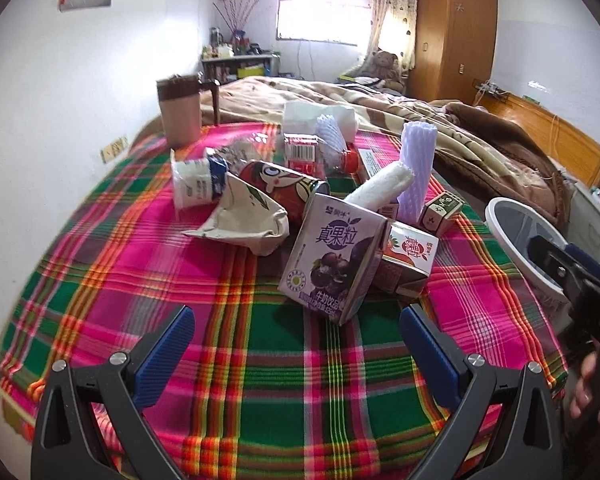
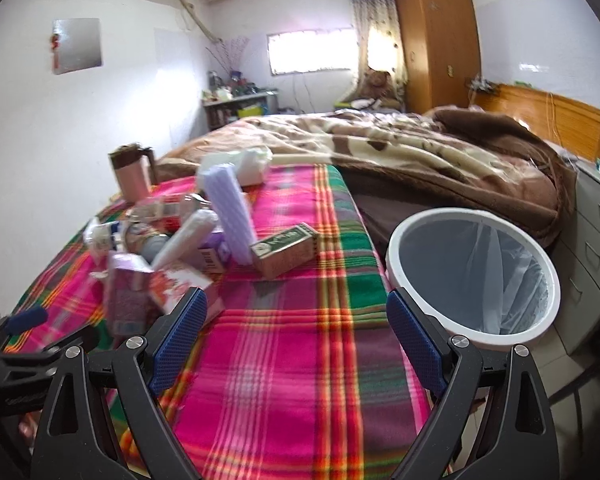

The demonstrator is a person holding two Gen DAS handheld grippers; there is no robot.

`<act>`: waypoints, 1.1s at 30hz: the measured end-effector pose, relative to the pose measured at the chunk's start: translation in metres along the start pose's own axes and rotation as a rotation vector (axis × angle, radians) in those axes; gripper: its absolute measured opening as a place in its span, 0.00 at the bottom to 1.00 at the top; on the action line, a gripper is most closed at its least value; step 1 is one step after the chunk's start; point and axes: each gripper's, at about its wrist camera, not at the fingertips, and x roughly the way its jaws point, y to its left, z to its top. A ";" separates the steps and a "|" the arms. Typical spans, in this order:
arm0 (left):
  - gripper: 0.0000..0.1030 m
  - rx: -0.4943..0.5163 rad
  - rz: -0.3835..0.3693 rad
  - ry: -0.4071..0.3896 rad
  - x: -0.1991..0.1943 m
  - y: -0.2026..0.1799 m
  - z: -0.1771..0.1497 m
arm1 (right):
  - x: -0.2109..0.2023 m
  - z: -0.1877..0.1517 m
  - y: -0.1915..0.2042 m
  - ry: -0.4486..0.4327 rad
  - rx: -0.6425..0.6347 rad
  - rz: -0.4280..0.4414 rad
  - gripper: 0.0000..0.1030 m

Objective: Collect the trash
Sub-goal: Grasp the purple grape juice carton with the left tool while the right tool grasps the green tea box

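A heap of trash lies on the plaid cloth: a purple drink carton at the front, a red-and-white carton beside it, a red can, a crumpled paper bag, a white cup, a lilac foam sleeve and a small green box. My left gripper stands open just short of the purple carton. My right gripper is open over the cloth, holding nothing. The white bin with a clear liner stands off the cloth's right edge.
A brown cup and a tissue pack stand at the far side of the cloth. A bed with a brown blanket lies behind. Grey drawers flank the bin. A wooden wardrobe stands at the back.
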 end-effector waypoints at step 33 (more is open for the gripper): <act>0.71 0.022 -0.185 0.143 0.059 0.005 0.026 | 0.115 0.034 0.013 0.279 0.116 -0.035 0.68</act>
